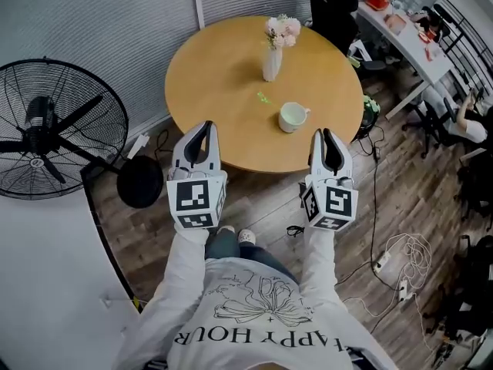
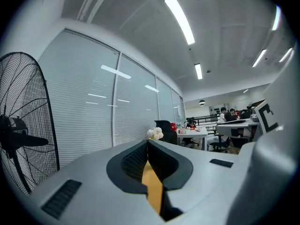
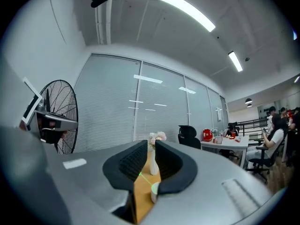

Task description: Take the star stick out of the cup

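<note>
While the person holds both grippers level just off the near edge of the round wooden table (image 1: 216, 68), the green star stick (image 1: 266, 97) lies flat on the tabletop near its middle, outside the cup (image 1: 293, 116). It rests between the white vase (image 1: 271, 62) of pale pink flowers (image 1: 282, 29), which stands toward the far edge, and the white cup, which sits closer to the near right edge. The stick touches neither of them.

The left gripper (image 1: 204, 126) has its jaws brought together, the tips meeting in its own view (image 2: 147, 143), with nothing between them. The right gripper (image 1: 327, 133) has its jaws slightly apart, leaving a narrow gap that holds nothing. Through that gap in the right gripper view (image 3: 151, 146), the vase (image 3: 153, 166), the thin green stick (image 3: 146, 178) and part of the cup (image 3: 154, 189) show farther off on the table.

A black standing fan (image 1: 54, 129) stands on the floor off the table's left edge, beside the window blinds.
</note>
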Demonstrator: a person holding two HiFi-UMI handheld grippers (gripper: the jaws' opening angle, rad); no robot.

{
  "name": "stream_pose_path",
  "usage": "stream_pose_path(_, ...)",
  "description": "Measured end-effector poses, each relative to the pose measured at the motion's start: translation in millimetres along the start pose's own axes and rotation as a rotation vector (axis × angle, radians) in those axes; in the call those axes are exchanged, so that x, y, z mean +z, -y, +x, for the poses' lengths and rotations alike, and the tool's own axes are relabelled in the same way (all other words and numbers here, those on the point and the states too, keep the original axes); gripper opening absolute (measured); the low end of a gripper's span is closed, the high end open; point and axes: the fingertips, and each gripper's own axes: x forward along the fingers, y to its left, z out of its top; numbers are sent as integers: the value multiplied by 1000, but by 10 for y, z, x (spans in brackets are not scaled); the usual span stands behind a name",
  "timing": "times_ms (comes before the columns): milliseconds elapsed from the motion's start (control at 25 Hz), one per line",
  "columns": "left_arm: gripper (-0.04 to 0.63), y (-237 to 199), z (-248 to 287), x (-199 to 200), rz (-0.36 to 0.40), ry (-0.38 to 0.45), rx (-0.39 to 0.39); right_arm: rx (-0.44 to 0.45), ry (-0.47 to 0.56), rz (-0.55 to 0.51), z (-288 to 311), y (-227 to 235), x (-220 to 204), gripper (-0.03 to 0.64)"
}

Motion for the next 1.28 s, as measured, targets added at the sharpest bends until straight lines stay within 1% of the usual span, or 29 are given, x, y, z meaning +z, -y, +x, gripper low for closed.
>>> stream_pose_path(120, 6, -14, 119, -78, 1, -19, -1, 8, -23, 8, 122, 17, -107, 61)
stream_pose_path(400, 6, -114, 442, -269, -11, -52, -8, 17, -70, 14, 442, -9, -365, 69)
stream_pose_path(720, 6, -308, 1154, -467, -19, -87, -41, 10, -118, 4, 1121, 35, -634, 76)
stream_pose_path(920, 6, -406, 1590, -491, -21, -94, -74, -1, -139, -4, 1502, 59, -710, 84)
stream_pose_path(1120, 6, -465, 1938, -634, -29, -121, -97, -12, -172, -3, 1766, 96, -896, 87)
stream_pose_path(1280, 6, -497, 2115, -750, -33, -149, -111, -17, -207, 7, 1901, 97, -1068, 95)
